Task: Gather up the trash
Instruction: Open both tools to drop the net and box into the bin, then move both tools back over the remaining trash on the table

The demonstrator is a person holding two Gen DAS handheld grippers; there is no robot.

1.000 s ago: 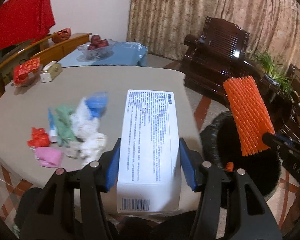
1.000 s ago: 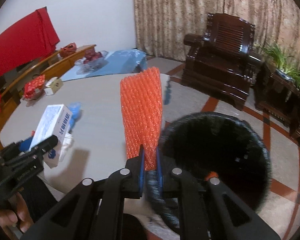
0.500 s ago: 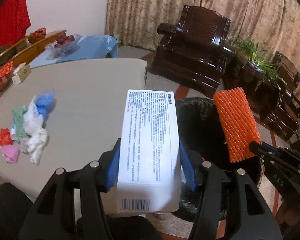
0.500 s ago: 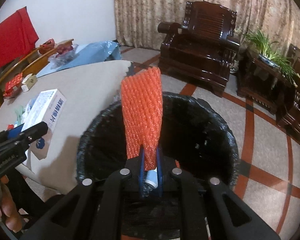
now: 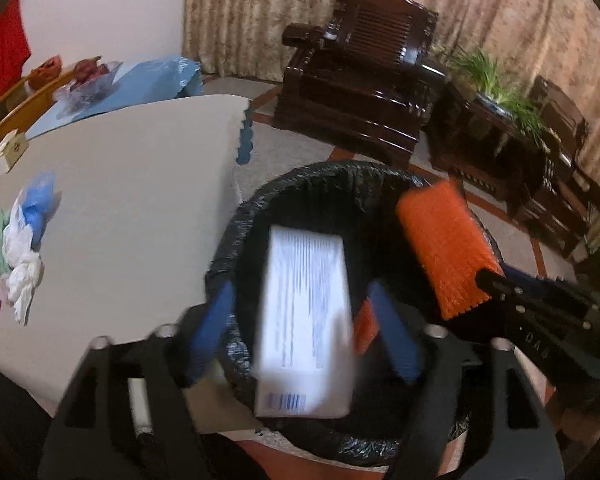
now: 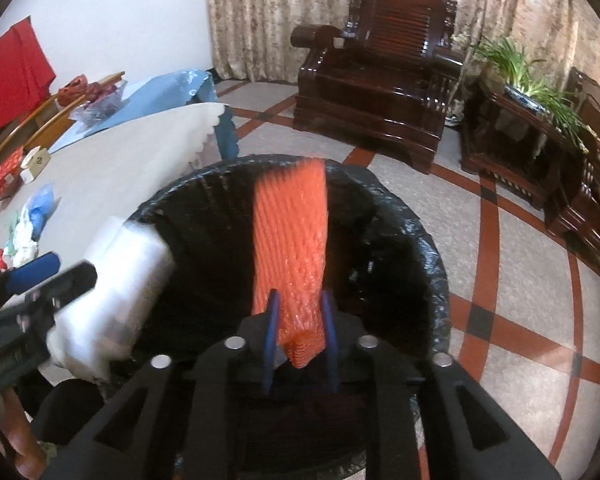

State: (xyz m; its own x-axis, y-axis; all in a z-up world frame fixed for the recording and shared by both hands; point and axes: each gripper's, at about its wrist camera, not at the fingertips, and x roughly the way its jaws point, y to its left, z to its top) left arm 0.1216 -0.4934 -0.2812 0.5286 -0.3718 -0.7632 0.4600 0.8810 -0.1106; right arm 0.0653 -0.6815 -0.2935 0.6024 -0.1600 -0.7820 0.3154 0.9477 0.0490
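A black-lined trash bin (image 5: 300, 184) (image 6: 400, 216) stands on the floor by the table. My left gripper (image 5: 304, 320) is open over the bin; the white printed box (image 5: 306, 320) is blurred between the spread blue pads, free of them. The box also shows in the right wrist view (image 6: 116, 288). My right gripper (image 6: 298, 324) is open over the bin; the orange foam net (image 6: 292, 248) sits loose between its pads. The net also shows in the left wrist view (image 5: 444, 248). A pile of crumpled wrappers and tissues (image 5: 16, 248) lies on the table.
The beige table (image 5: 140, 200) is left of the bin, with a small box (image 5: 10, 152) and a fruit bowl (image 5: 88, 80) at its far side. Dark wooden armchairs (image 6: 384, 80) and a plant stand (image 6: 516, 120) stand behind on the tiled floor.
Both grippers moved right from the table to above the bin and opened. The white box and the orange net have come free of the pads.
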